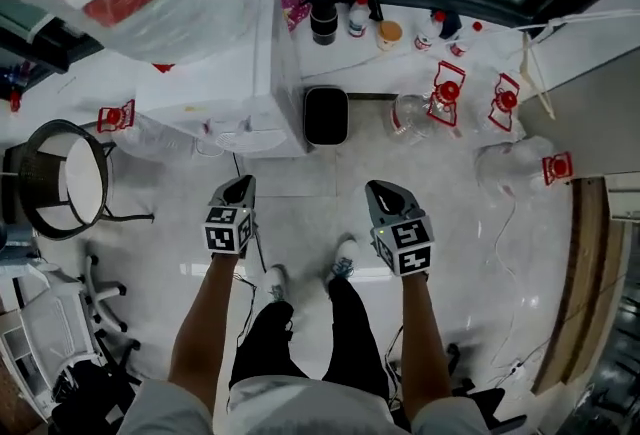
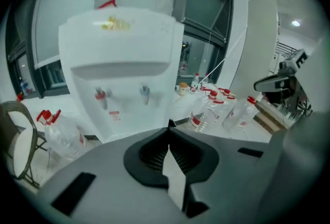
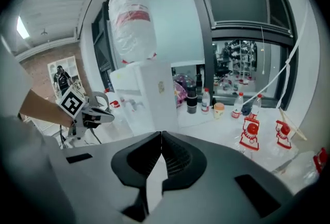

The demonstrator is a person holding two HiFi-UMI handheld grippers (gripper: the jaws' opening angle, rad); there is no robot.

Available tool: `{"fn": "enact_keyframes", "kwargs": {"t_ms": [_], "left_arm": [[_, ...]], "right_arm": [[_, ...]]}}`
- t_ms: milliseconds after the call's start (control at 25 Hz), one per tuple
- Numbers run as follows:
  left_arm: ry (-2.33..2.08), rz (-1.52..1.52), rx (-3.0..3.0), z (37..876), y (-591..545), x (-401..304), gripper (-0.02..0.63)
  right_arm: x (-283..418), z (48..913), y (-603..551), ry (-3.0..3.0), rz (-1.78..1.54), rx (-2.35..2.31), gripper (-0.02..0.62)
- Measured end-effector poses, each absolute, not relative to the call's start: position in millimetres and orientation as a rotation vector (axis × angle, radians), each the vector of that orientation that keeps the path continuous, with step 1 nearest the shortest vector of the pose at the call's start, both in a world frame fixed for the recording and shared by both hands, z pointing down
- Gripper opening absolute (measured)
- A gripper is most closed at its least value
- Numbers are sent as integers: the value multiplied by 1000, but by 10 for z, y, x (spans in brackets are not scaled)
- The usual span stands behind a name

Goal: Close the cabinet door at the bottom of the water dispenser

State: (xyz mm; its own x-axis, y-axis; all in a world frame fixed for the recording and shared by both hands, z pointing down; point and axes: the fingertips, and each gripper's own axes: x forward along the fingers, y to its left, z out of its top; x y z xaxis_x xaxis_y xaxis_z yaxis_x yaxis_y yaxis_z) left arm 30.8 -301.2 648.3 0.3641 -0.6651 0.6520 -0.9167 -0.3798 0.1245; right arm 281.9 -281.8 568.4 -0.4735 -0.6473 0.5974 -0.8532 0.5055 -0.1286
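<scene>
While my left gripper [image 1: 238, 191] and right gripper [image 1: 385, 195] are both pinched shut on nothing, the water dispenser [image 1: 225, 73] sits at about 11 o'clock, well apart from them. Its cabinet door is hidden from every view, so I honestly can't tell if it's closed

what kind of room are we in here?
Probably an office or lab water corner: a white water dispenser with an upturned bottle, clear water jugs beside it, and a chair.
</scene>
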Motion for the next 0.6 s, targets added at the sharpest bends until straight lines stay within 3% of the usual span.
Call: {"fn": "enact_keyframes", "kwargs": {"t_ms": [600], "left_arm": [[-1509,539,2591,3236,-2707,-1259,25]], "right_arm": [[1457,2879,-2625,-2378,49,1297,29]]}}
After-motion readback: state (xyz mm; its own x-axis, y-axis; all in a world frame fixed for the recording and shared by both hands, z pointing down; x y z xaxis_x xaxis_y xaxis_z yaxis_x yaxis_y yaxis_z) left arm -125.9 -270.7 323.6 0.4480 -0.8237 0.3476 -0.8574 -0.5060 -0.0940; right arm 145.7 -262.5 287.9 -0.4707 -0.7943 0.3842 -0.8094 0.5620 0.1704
